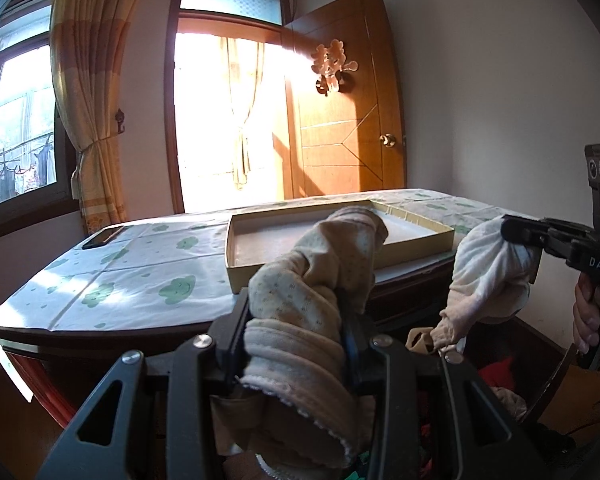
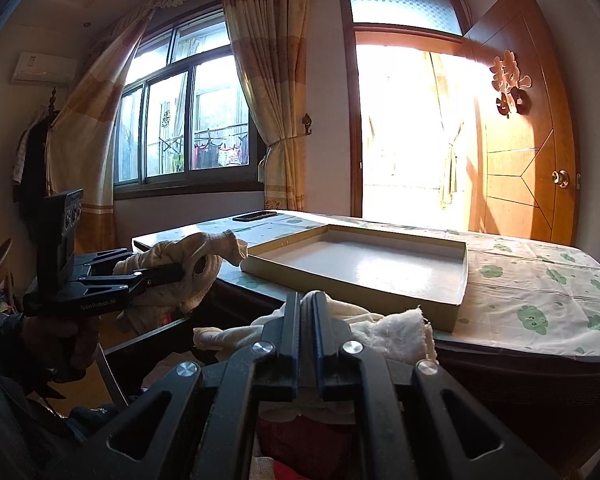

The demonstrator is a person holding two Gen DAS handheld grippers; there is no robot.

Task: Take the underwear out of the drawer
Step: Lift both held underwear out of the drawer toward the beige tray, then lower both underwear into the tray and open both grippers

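Fingers [image 1: 236, 320] of the left gripper [image 1: 296, 320] stand partly apart and are clamped on a thick roll of beige dotted underwear [image 1: 312, 280], whose scalloped waistband bulges out between them. Seen from the right wrist, the same left gripper [image 2: 180, 270] is held in a hand [image 2: 66, 330] at the bench's left near corner, the bundle wrapped round its tips.

Left of centre on the bench [image 1: 112, 276], which wears a white cloth printed with green clouds, a dark phone [image 1: 102, 237] lies near the far left corner. A shallow gold-walled cardboard tray [image 1: 340, 256] with a white floor sits along the near edge, towards the right.

Further right, the right gripper [image 1: 508, 230] has its fingers [image 2: 290, 320] pressed together on a cream ribbed garment [image 1: 488, 276], which hangs below the bench's near edge over the open drawer [image 1: 556, 384]. Red and other coloured cloth shows inside that drawer. A hand [image 1: 586, 320] grips the right tool's handle at the frame edge.
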